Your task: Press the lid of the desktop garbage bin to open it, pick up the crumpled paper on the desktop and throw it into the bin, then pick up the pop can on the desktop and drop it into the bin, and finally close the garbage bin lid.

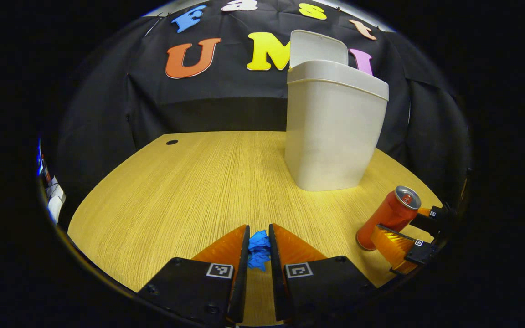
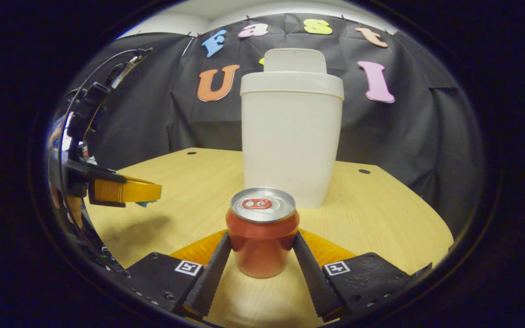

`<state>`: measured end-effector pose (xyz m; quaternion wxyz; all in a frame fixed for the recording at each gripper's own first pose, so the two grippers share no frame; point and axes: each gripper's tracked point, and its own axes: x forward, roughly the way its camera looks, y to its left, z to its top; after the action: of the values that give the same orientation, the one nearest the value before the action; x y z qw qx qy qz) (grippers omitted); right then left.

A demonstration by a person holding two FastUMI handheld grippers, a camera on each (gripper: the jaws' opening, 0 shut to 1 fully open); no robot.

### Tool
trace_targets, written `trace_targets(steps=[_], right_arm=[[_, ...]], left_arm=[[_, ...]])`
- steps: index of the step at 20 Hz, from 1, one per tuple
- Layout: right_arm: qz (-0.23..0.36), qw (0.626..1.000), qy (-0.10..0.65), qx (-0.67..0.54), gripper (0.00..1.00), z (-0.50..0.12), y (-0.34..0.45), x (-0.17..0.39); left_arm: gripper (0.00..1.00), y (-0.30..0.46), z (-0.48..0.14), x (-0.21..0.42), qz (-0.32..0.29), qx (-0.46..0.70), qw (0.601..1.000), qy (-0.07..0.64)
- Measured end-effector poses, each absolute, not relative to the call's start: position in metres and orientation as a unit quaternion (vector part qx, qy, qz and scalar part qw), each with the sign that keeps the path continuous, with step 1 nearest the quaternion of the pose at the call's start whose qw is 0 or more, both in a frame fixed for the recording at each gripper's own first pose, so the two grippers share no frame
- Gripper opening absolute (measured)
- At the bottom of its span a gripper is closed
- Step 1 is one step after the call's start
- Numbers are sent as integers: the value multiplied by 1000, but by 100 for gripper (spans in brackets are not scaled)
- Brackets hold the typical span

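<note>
Two items for disposal, one receptacle, on wooden desktop (image 1: 176, 191).

Item 1: crumpled paper (image 1: 259, 249), blue. Nipped between fingers of left gripper (image 1: 259, 243), near front edge of desktop. Judged very light, soft, easily squashed; no slip risk; any grip across the wad adequate.

Item 2: pop can (image 2: 262, 237), red body, silver top, tab unopened. Upright near front right edge, just in front of bin. Flanked by fingers of right gripper (image 2: 262, 248), both sides of body apparently touched; firm clamp not certain. Judged thin-walled, smooth, dentable; weight unknown, possibly full. Best taken mid-body, moderate squeeze, kept vertical.

Receptacle: garbage bin (image 2: 290, 146), pale plastic, toward back edge, lid (image 2: 295, 60) tipped up, mouth open. Judged light, liable to shift if knocked; drop from above, clear of rim.
</note>
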<state>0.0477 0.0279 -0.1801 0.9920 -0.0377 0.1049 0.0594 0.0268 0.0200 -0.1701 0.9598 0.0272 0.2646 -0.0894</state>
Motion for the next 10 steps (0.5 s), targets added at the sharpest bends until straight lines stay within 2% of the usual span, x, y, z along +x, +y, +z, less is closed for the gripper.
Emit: trace_targets(steps=[10], right_arm=[[36,998,32,-28,81,-71,-17,21]], left_arm=[[28,21,-78,7,-50,4,988,148]])
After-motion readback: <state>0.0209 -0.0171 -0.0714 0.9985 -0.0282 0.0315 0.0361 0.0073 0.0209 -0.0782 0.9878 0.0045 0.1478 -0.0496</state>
